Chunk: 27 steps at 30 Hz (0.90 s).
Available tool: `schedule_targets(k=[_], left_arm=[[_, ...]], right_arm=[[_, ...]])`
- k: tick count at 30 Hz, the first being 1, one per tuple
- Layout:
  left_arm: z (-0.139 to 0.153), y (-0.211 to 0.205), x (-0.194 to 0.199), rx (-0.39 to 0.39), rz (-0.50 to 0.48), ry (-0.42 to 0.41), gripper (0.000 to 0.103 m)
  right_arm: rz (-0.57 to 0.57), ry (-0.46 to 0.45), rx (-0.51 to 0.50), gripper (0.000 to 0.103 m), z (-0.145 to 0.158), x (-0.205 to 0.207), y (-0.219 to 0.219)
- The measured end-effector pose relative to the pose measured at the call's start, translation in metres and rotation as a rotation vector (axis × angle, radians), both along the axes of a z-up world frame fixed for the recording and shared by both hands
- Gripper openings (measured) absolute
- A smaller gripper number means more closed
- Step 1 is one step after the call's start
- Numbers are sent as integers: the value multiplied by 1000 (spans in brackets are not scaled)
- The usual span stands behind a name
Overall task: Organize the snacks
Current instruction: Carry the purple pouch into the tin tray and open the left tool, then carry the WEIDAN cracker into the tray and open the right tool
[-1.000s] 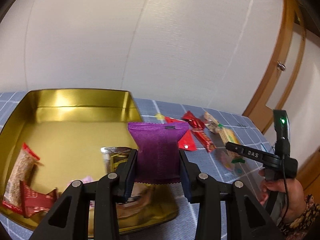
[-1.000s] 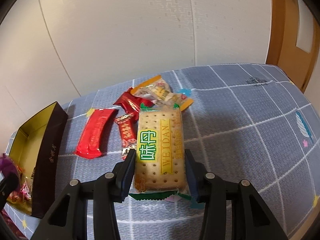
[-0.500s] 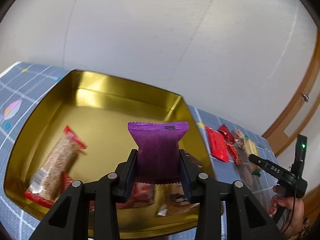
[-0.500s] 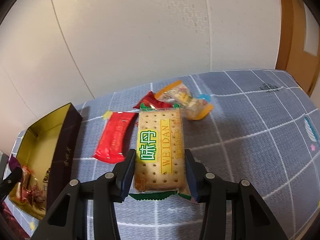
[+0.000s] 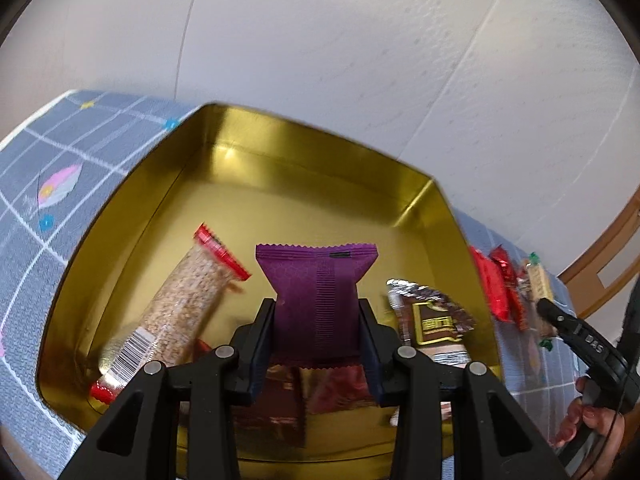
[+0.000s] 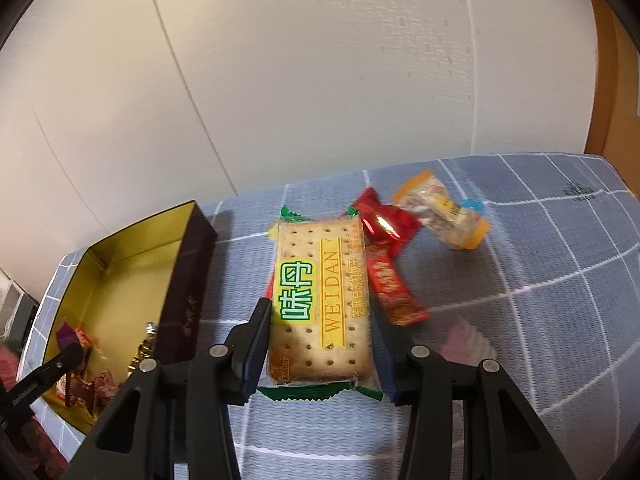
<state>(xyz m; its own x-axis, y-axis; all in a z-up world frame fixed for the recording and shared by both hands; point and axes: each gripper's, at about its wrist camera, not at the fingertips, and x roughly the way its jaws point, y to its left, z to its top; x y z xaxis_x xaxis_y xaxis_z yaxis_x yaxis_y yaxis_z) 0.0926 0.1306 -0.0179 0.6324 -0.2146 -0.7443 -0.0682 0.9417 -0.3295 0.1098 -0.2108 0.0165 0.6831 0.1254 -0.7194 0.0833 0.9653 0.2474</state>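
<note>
Purple packet (image 5: 316, 300), cracker pack (image 6: 320, 304) clamped

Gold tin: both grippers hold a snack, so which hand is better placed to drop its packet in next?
Left. The left gripper holds the purple packet right over the gold tin. The right gripper holds the cracker pack over the tablecloth, beside the tin.

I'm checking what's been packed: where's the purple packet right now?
In the left wrist view, the purple packet is centred, clamped between the left gripper fingers, over the gold tin.
</note>
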Motion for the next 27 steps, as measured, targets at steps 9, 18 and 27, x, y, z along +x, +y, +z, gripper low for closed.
schedule_targets(k=[9, 18, 27], left_arm=[[-13, 5, 6, 0, 49, 61, 41], [1, 4, -4, 27, 47, -10, 42], [5, -8, -10, 138, 15, -9, 42]], right_arm=[[24, -9, 9, 47, -1, 2, 9], [53, -36, 20, 47, 4, 1, 17], [99, -56, 30, 47, 9, 1, 30]])
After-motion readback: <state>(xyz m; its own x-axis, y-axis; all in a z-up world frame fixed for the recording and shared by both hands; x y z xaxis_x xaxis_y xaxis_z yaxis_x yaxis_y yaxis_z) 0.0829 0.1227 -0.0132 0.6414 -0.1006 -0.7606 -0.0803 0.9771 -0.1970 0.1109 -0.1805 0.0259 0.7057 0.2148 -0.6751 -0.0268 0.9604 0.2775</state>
